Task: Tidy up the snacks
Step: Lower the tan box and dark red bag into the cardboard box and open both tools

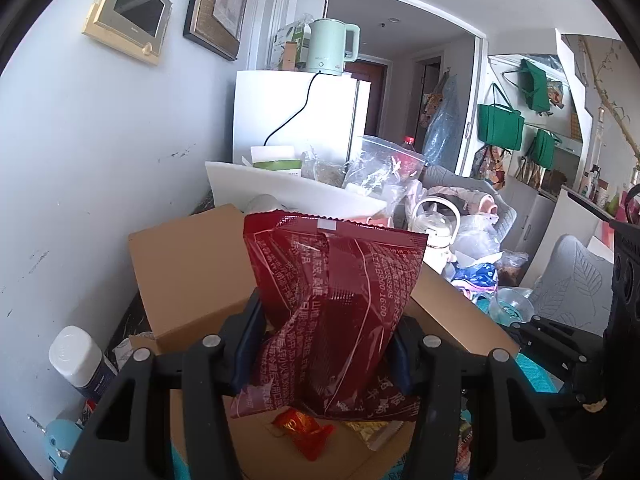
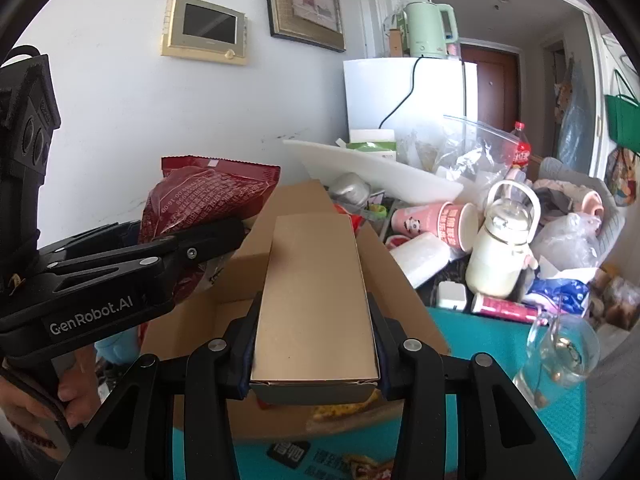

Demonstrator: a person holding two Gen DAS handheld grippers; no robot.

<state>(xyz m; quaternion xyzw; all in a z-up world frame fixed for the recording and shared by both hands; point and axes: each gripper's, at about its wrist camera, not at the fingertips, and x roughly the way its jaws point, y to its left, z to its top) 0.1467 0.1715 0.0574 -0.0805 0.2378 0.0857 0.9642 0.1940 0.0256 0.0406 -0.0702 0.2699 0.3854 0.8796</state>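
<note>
Hovering over the open cardboard box (image 2: pixel 208 320), the left gripper (image 1: pixel 324 344) pinches the red snack bag (image 1: pixel 332 300) while the right gripper (image 2: pixel 314 344) clamps a plain carton (image 2: pixel 316 296); lower each fully inside before letting go.

A mint-green kettle (image 1: pixel 330 46) is standing on top of a white refrigerator (image 1: pixel 296 114), its black cord hanging down the front. A framed picture (image 2: pixel 306 2) and a wall intercom panel (image 2: pixel 204 30) are hanging on the white wall. Green bags (image 1: pixel 500 126) are hanging on the far wall. A white jug (image 2: pixel 502 246) is sitting among the clutter, beside stacked pink paper cups (image 2: pixel 444 222).
</note>
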